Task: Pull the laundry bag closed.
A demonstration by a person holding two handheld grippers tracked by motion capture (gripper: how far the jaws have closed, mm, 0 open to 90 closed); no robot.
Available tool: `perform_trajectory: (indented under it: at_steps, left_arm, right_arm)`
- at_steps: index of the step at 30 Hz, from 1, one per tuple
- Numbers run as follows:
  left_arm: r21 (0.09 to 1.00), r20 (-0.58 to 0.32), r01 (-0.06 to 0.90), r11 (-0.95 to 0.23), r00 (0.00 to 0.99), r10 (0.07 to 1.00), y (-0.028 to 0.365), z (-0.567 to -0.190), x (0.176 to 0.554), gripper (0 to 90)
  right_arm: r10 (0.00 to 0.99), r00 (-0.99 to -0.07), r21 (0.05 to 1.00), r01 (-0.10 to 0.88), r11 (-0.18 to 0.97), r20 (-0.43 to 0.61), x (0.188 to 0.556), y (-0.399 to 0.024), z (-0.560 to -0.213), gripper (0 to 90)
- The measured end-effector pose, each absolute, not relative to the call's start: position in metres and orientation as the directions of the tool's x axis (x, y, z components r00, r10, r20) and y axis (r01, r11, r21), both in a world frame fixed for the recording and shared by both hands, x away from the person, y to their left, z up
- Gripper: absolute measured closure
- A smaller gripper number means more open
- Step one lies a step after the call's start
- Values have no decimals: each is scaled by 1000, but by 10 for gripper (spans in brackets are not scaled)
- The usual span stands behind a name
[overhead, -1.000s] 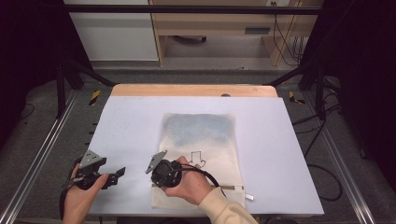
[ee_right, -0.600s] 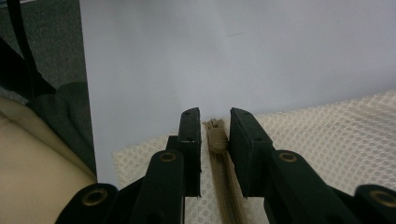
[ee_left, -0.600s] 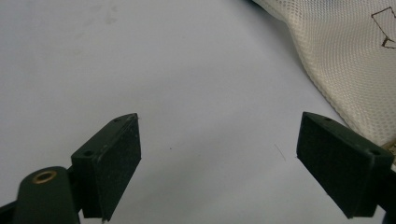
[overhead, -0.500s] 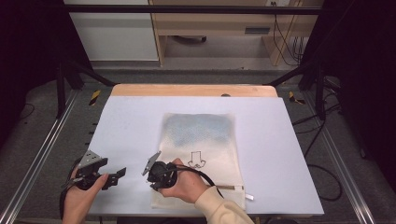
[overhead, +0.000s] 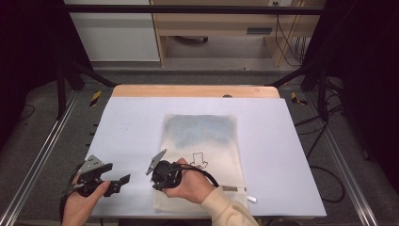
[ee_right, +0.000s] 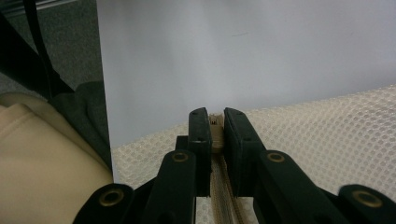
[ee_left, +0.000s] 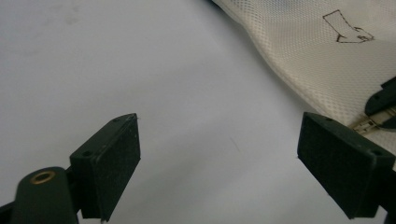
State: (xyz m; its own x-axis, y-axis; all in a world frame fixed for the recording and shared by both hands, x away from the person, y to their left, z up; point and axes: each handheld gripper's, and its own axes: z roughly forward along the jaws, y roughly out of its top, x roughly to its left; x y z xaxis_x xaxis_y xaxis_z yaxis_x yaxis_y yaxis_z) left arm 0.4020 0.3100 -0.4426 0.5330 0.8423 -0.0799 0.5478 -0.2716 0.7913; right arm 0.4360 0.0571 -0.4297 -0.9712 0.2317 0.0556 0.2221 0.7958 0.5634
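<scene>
— While the person's hands are coming in from the bottom of the high view, what is lying on the pale blue-white counter [overhead: 141, 122]?

— A cream-coloured mesh laundry bag [overhead: 221, 155] is lying flat at the centre and lower centre of the frame, with something bluish showing through its upper half and a small outlined arrow [overhead: 200, 160] printed on its lower half. A tan zipper tape [ee_right: 219, 186] is running along the bag's lower edge.

— What is the right claw [ee_right: 215, 123] doing?

— It is sitting at the lower left corner of the bag in the high view, at [overhead: 157, 176], held in the right hand [overhead: 193, 183] with a cream sleeve [overhead: 226, 209] behind it. In the right gripper view its two black jaws are clenched on the tan zipper pull [ee_right: 215, 133], which is sticking up between them at the centre of the frame, with mesh spreading to the right.

— And the left claw [ee_left: 219, 154]?

— It is resting low over bare counter at the lower left of the high view, at [overhead: 117, 183], just beside the bag and apart from it. In the left gripper view its jaws are standing wide apart, released, gripping nothing, with the bag's edge crossing the upper right of the frame.
</scene>
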Motion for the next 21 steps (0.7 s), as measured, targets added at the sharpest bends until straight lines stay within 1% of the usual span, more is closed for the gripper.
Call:
perform_trajectory:
  at_steps: [2, 7, 9, 11, 13, 17, 21]
  left_arm:
    - [802, -75, 535, -267, 534, 842, 308, -441, 397, 125]
    - [778, -72, 541, -319, 581, 810, 300, -439, 392, 106]
    - [769, -77, 547, -331, 593, 801, 295, -440, 391, 102]
    - [751, -84, 553, -360, 621, 779, 287, -441, 390, 78]
    - [752, -91, 549, -364, 634, 768, 282, -441, 388, 74]
    - [743, -75, 533, -404, 667, 742, 269, -442, 384, 62]
    - [749, -88, 527, -402, 680, 728, 262, -445, 384, 60]
  right_arm:
    - [238, -970, 566, 227, 792, 56, 436, 56, -428, 819]
    - [245, -966, 581, 243, 777, 77, 440, 53, -424, 819]
    - [244, -967, 581, 239, 778, 71, 440, 53, -422, 819]
    - [240, -968, 584, 236, 777, 72, 441, 53, -422, 818]
    - [236, -969, 584, 231, 779, 68, 442, 53, -423, 818]
    - [232, -970, 588, 228, 776, 70, 444, 53, -424, 818]
    - [236, -970, 595, 228, 771, 65, 443, 53, -424, 819]
